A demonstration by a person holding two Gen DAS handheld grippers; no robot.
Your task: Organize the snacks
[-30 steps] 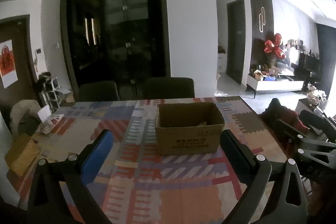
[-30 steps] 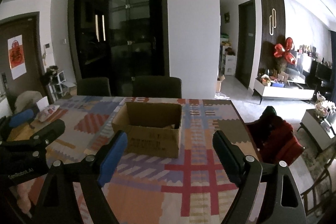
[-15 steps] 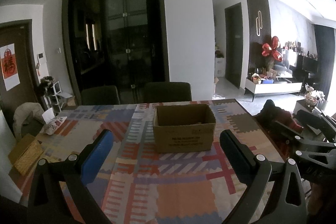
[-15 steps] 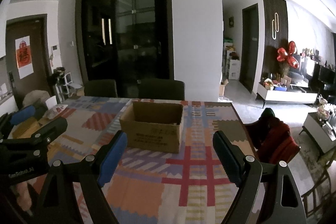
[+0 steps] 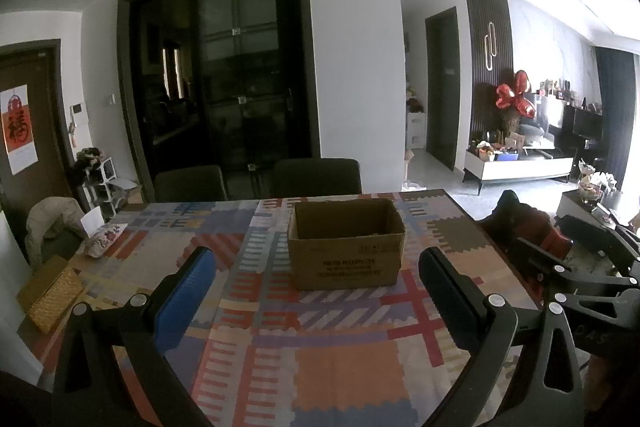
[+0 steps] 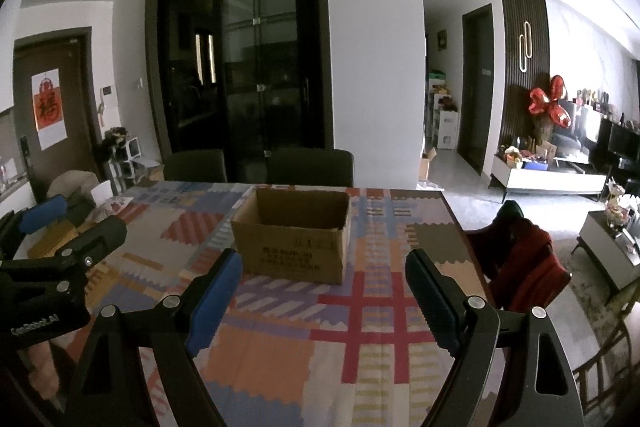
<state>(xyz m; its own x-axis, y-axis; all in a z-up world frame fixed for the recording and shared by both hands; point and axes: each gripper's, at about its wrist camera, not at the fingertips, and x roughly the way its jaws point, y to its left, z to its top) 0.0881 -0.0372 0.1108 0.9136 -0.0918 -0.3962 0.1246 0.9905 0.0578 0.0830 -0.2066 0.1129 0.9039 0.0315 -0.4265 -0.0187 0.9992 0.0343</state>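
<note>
1. Both grippers are pulling back and lifting slightly compared with a second ago: the box is appearing smaller and farther ahead in each wrist view, and more of the tablecloth is showing in front of it.
2. Left gripper is hovering over the tablecloth with its jaws spread wide and nothing between them.
3. Right gripper is hovering alongside it, jaws likewise spread wide and empty.
4. Straight ahead of both sets of jaws, well apart from them, the open-topped box is sitting on the table, its long axis running across the left gripper's line of sight.
5. Neither gripper is looking clearly nearer to the box.
6. Little of the box's inside is showing, and no loose snacks are showing near the jaws.
7. A small patterned pouch is lying far off to the left of the left jaws, so that gripper is probably the better placed for it; whether it is a snack cannot be told.
</note>
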